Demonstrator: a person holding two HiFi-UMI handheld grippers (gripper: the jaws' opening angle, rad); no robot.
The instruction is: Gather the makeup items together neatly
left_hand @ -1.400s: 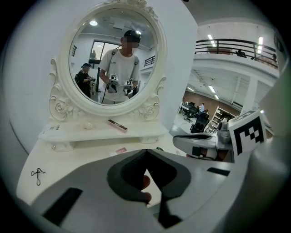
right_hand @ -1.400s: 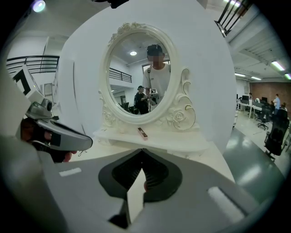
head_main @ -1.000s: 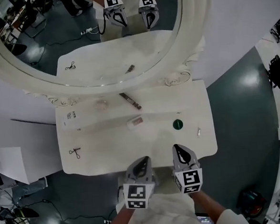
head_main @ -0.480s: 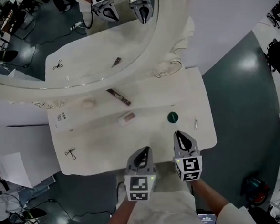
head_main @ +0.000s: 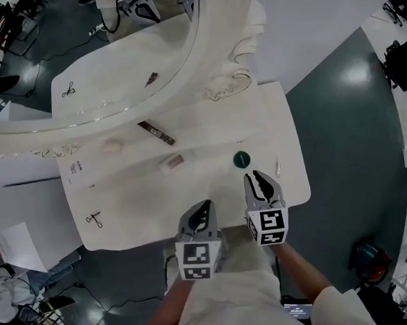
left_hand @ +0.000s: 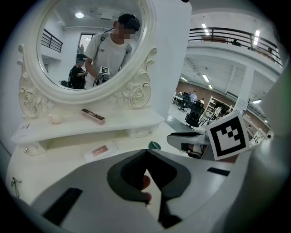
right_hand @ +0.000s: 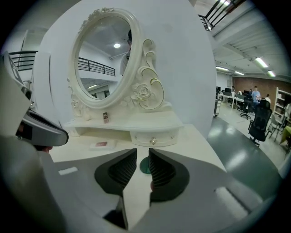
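A white dressing table (head_main: 208, 133) with an oval mirror (head_main: 212, 33) is seen from above. No brand can be read. The only clear marks are the black-and-white square markers on the cube of each gripper. A small printed card (head_main: 75, 167) at the table's 9 o'clock edge and the pink label on a white packet (head_main: 171, 163) are too small to be read.

On the raised shelf under the mirror a dark stick (head_main: 156, 132) is laid with its long axis from 10 to 4 o'clock. A pale round item (head_main: 112, 145) sits at its 8 o'clock. The white packet lies lower, near the centre, with its long axis from 8 to 2 o'clock. A green disc (head_main: 241, 160) lies at its 3 o'clock. A small silver piece (head_main: 277, 167) lies near the right edge and a black clip (head_main: 93, 218) at the 8 o'clock corner.

The left gripper (head_main: 204, 208) is held at the near edge, at 5 o'clock of the packet, clenched with nothing gripped. The right gripper (head_main: 259, 179), at 5 o'clock of the disc, is released. Its jaws have just been opening a little, and nothing is between them.

Since a second ago both grippers have been brought further over the table, and the items have not been moved.
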